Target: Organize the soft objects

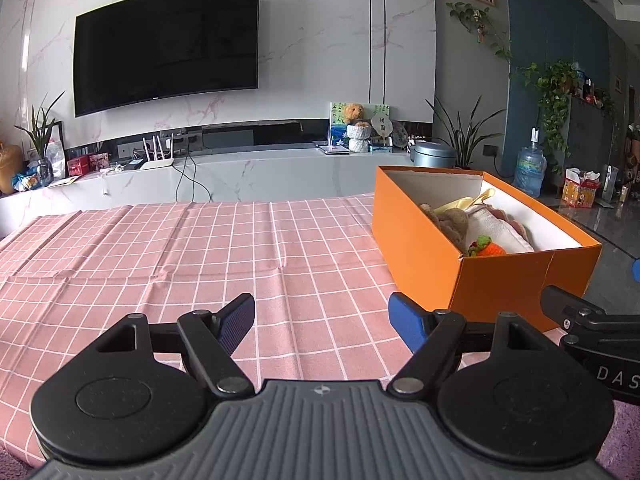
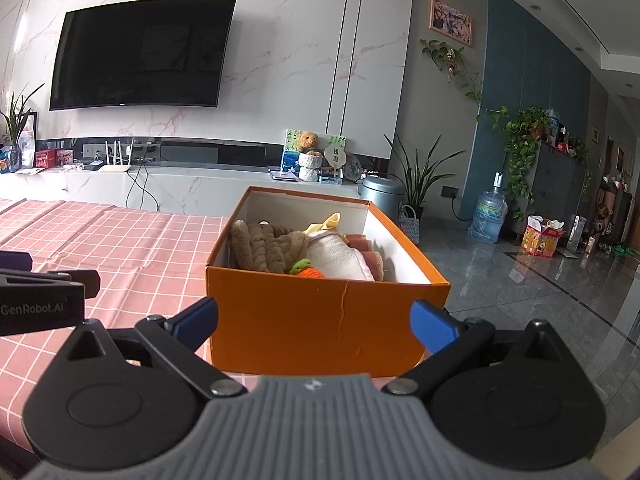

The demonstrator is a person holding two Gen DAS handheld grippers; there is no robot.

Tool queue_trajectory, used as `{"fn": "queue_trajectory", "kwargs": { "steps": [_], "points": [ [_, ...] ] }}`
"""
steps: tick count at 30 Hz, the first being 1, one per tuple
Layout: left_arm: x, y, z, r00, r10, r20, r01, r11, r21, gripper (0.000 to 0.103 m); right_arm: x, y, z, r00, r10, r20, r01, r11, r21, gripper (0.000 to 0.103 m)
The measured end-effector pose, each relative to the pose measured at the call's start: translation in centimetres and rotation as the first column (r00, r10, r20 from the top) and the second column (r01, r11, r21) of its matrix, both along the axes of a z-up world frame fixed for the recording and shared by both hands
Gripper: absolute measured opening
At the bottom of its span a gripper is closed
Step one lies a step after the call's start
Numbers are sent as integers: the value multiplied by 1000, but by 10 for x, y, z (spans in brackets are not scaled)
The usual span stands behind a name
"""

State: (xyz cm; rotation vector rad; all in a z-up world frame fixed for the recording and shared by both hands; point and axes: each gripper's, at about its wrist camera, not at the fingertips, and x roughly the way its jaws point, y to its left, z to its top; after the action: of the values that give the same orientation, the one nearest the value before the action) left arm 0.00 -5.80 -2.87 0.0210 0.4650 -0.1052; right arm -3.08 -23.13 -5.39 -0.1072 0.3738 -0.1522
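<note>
Soft objects, a brown plush toy (image 2: 268,246), cream folded cloth (image 2: 340,260) and orange knitted carrot (image 2: 310,272), lie inside the orange cardboard box (image 2: 320,320) on our pink checked surface (image 1: 160,248). Left claw (image 1: 322,322) and right claw (image 2: 314,322) gape empty. We judge packing finished; next, withdraw.

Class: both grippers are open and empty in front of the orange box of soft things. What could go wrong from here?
1. The orange box sits at the edge of the pink checked cloth; a push from the right gripper might slide it off.
2. Its near wall shows a crack, so squeezing there could split it.
3. The left gripper could snag the creased cloth.
</note>
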Motion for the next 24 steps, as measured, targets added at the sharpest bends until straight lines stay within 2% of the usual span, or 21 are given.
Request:
{"fn": "queue_trajectory", "kwargs": {
  "steps": [24],
  "points": [
    [1,4,2,1000,10,4,-10,1000,-3,89,1,0,-2,1000,6,-14,-6,1000,-2,100]
  ]
}}
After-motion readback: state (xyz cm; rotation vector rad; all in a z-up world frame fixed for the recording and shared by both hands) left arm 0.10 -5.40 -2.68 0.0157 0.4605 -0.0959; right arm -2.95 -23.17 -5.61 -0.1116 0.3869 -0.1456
